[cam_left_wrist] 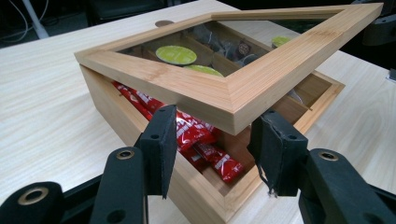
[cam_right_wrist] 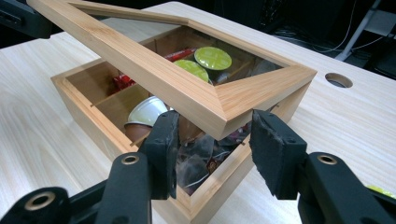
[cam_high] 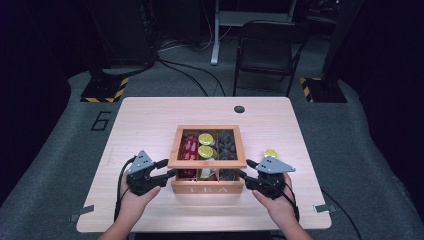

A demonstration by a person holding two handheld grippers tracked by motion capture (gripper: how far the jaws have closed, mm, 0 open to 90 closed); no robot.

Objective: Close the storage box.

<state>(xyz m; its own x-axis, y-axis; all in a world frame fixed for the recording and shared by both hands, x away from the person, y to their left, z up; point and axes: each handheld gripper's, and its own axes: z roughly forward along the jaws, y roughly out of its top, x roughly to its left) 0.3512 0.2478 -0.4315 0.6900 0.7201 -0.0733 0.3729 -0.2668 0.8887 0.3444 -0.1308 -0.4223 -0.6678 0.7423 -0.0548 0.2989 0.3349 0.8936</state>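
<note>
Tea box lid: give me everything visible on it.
The lid is a light wooden frame with mitred corners around a clear pane. It is tilted, front edge raised off the tea box, back edge low on it. The left claw and right claw each straddle a front corner; whether they pinch it is unclear.

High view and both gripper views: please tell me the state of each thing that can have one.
tea box: partly open, standing on the table, compartments filled.
lid: raised at the front, tilted, held at both front corners.
left hand-held gripper: shut on one front corner of the lid.
right hand-held gripper: shut on the other front corner.
yellow capsule: lying on the table, outside the tea box.
</note>
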